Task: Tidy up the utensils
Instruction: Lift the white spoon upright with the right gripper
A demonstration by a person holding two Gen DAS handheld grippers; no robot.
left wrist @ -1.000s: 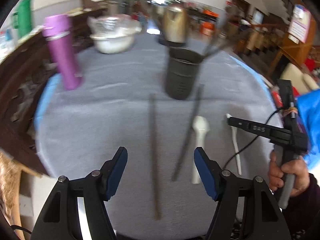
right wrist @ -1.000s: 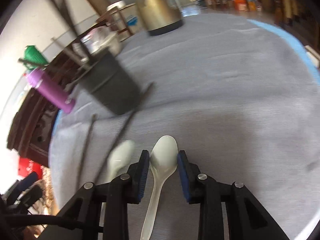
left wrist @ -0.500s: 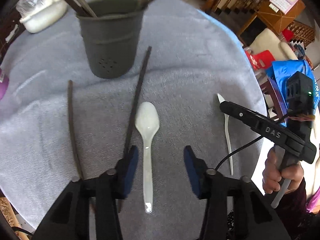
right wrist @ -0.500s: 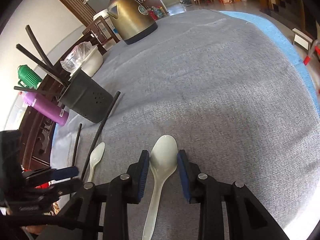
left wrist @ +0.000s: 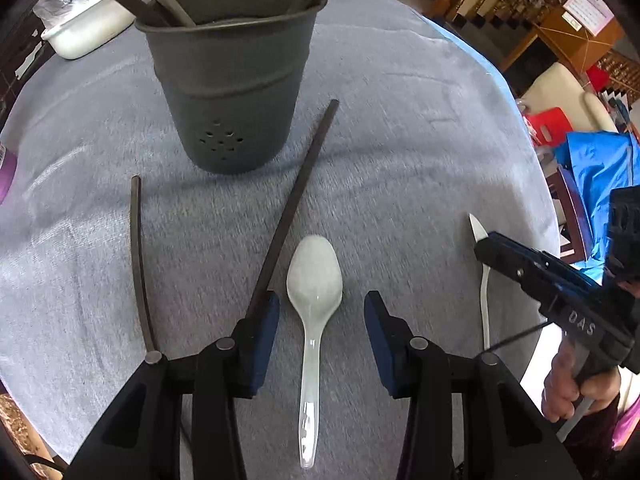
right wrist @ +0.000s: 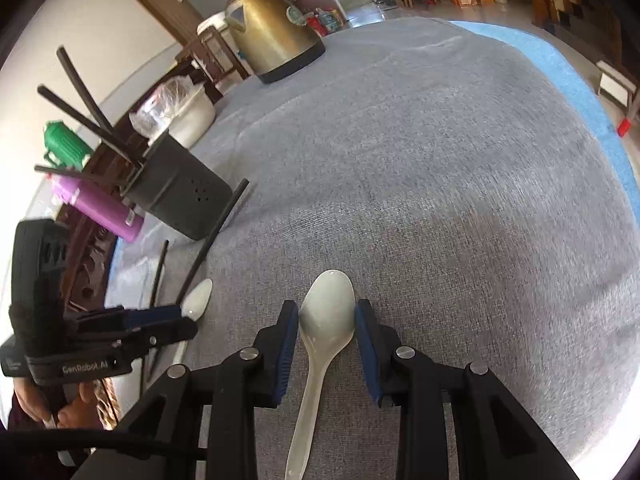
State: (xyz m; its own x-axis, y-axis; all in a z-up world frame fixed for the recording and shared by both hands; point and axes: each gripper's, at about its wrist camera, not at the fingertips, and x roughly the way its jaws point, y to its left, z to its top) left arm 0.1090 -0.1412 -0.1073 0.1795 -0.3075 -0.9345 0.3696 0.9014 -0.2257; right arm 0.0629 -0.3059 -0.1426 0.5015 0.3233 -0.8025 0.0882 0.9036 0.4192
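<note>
While flat on cloth, translucent spoon point(left wrist: 314, 280) lies between left gripper point(left wrist: 320, 336) pads.

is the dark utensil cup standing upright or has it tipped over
Upright. The cup stands on its base on the grey cloth, rim up, with dark sticks poking out of the top.

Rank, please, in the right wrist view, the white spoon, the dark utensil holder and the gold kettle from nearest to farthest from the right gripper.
1. White spoon, between the right gripper's pads.
2. Dark utensil holder, far left on the cloth.
3. Gold kettle, at the table's far edge.
</note>
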